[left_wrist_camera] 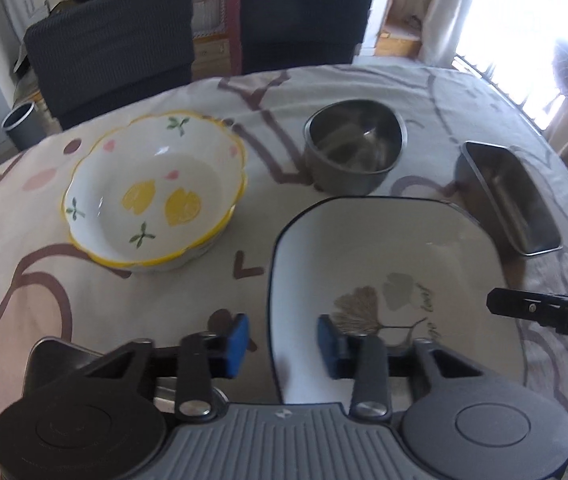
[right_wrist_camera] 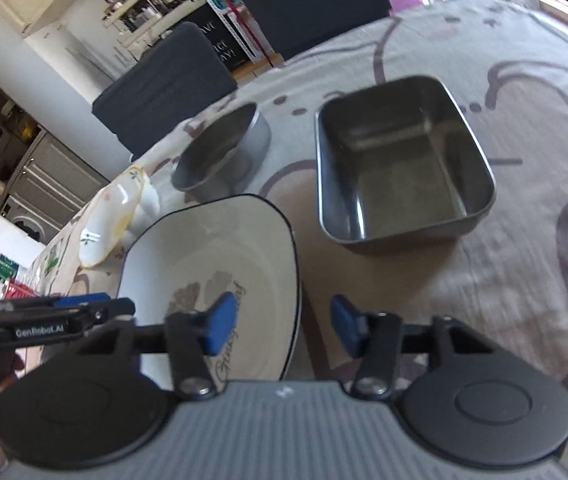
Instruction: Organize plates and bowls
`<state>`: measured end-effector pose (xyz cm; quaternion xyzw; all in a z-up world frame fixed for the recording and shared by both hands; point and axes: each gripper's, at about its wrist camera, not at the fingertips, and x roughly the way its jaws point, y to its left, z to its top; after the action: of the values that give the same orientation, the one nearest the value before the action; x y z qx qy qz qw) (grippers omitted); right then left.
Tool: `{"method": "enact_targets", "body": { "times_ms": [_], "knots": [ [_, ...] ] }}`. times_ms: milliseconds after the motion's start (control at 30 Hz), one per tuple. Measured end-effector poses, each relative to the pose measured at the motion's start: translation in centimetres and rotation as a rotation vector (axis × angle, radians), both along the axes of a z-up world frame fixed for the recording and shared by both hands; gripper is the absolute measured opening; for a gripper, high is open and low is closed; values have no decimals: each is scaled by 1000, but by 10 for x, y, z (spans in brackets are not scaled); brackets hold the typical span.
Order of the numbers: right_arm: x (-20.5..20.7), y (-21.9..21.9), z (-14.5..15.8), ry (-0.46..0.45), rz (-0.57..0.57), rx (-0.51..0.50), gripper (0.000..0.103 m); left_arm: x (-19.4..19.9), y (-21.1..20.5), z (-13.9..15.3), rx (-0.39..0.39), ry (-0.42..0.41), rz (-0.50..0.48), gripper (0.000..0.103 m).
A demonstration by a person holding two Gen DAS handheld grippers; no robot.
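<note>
A square white plate (left_wrist_camera: 383,248) with a dark rim and a leaf print lies on the clothed table close in front of me. My left gripper (left_wrist_camera: 282,344) is open and straddles the plate's left rim, its blue pads clear of it. My right gripper (right_wrist_camera: 282,324) is also open and straddles the plate's (right_wrist_camera: 212,248) right rim without touching. A yellow-rimmed lemon bowl (left_wrist_camera: 152,192) sits to the left. Behind the plate stand a round steel bowl (left_wrist_camera: 353,148) and, to the right, a rectangular steel tray (right_wrist_camera: 399,160).
Two dark chairs (left_wrist_camera: 116,40) stand at the table's far edge, and a grey bin (left_wrist_camera: 24,124) sits on the floor at the left. The patterned tablecloth (right_wrist_camera: 523,280) lies bare to the right of the tray. A bright window is at the far right.
</note>
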<state>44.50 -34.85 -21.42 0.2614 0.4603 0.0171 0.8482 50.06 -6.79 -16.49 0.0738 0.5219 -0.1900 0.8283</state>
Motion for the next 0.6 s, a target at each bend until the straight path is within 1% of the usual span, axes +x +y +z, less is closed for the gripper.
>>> {"method": "enact_targets", "body": {
  "times_ms": [67, 100, 133, 200, 267, 367, 467, 600],
  "knots": [
    [5, 0, -7, 19, -4, 27, 36, 4, 3, -4, -9, 30, 28, 19],
    [8, -1, -10, 25, -6, 45, 31, 6, 5, -6, -15, 43, 35, 18],
    [11, 0, -13, 28, -5, 55, 23, 7, 5, -8, -22, 51, 35, 18],
    [15, 3, -17, 30, -2, 42, 19, 10, 4, -9, -34, 64, 27, 13],
    [18, 5, -18, 32, 2, 19, 12, 10, 3, -9, -30, 64, 30, 13],
    [19, 3, -16, 38, 20, 5, 11, 4, 6, -10, -47, 52, 66, 13],
    [15, 7, -6, 23, 104, -50, 11, -12, 9, -8, -56, 49, 111, 14],
    [4, 5, 11, -9, 149, -77, 11, -41, 14, -1, -110, 66, 128, 14]
  ]
}}
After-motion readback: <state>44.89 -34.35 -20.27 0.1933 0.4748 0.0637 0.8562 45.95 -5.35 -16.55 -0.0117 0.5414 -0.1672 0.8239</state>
